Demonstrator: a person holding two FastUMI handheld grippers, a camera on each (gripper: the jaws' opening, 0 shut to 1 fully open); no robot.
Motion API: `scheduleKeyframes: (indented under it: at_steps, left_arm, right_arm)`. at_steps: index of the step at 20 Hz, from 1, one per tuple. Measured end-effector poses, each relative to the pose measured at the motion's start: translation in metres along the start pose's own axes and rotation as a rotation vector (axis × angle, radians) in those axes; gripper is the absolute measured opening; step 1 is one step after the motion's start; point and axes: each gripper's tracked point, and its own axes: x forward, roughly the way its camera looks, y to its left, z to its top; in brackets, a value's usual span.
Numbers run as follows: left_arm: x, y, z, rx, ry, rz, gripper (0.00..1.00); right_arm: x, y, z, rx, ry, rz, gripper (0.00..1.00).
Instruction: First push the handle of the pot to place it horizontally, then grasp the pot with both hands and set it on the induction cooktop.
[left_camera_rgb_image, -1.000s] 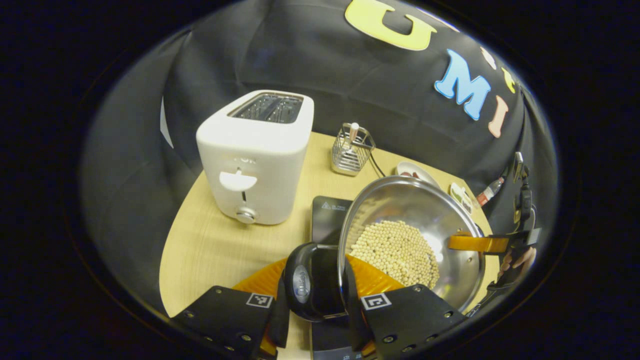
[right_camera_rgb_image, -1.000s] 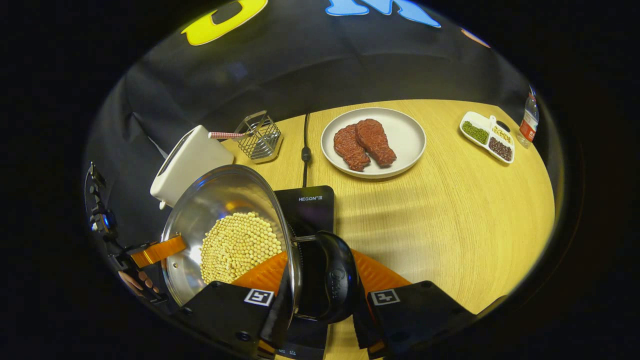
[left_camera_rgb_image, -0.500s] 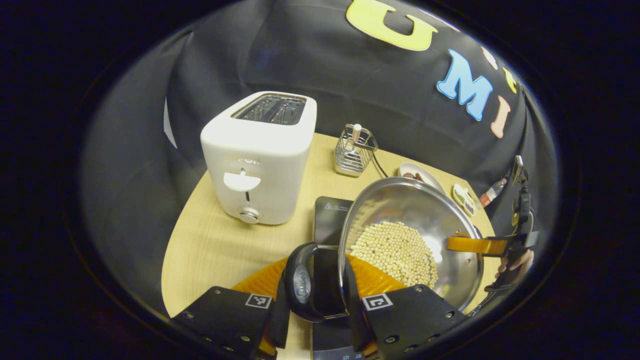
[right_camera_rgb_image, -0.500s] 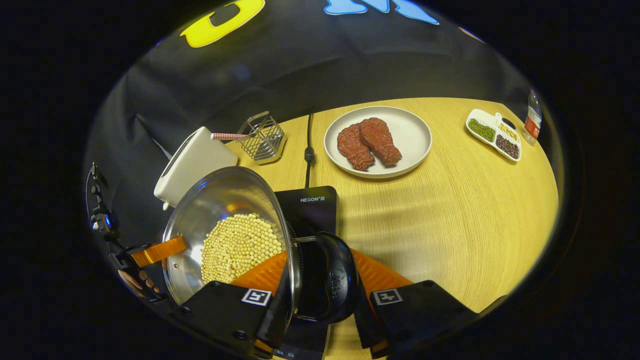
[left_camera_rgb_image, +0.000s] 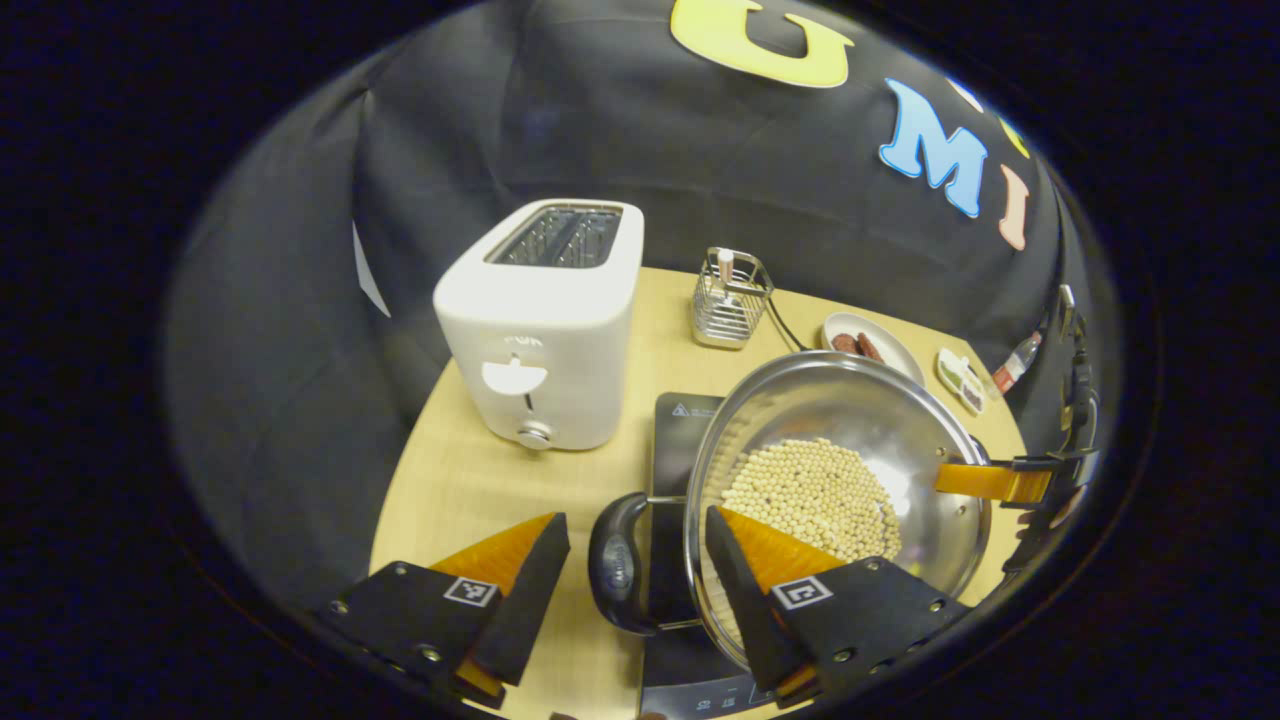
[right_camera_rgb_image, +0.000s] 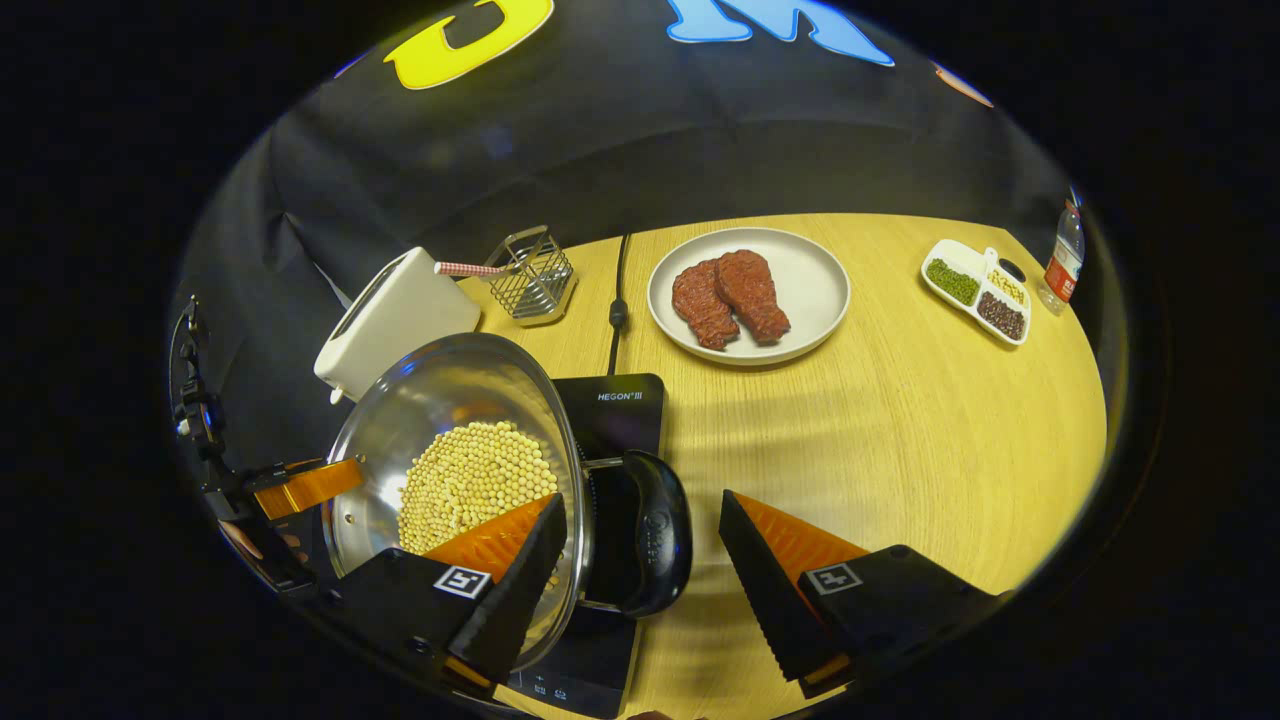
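Both my left gripper (left_camera_rgb_image: 635, 560) and right gripper (right_camera_rgb_image: 640, 545) have released the bean-filled steel pot (right_camera_rgb_image: 455, 470), jaws open; it rests on the black induction cooktop (right_camera_rgb_image: 615, 405), placement apparently complete.

Pot (right_camera_rgb_image: 455, 450) on cooktop (right_camera_rgb_image: 615, 405), plate (right_camera_rgb_image: 810, 275) behind, toaster (left_camera_rgb_image: 545, 320) left.

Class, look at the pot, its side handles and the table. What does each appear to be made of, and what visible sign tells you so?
Pot: likely polished stainless steel; its inner wall mirrors light and nearby colours.
Side handles: probably black moulded plastic; dark and smooth with a soft sheen, fixed on thin metal brackets.
Table: pale wood or a wood-look laminate; fine straight grain lines run across it, though the pictures cannot settle which.
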Motion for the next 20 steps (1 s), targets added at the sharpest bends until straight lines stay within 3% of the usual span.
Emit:
scheduleKeyframes:
  at_steps: [5,10,13,18,20]
  left_arm:
    - [-0.045,-0.015,0.025,0.04,-0.067,0.028,0.85]
    - [-0.119,-0.055,0.049,0.046,-0.211,0.065,0.85]
    - [-0.167,-0.105,0.05,0.021,-0.323,0.102,0.85]
    - [-0.259,-0.181,0.062,0.022,-0.531,0.188,0.82]
    - [-0.303,-0.216,0.065,0.017,-0.618,0.204,0.85]
  right_arm:
    - [-0.025,-0.003,0.014,-0.014,-0.08,0.017,0.98]
    - [-0.075,-0.022,0.03,-0.09,-0.207,0.005,0.98]
    - [-0.12,-0.05,0.054,-0.161,-0.336,-0.044,0.98]
    - [-0.23,-0.104,0.077,-0.22,-0.542,-0.077,0.98]
    - [-0.266,-0.127,0.077,-0.244,-0.608,-0.09,0.98]
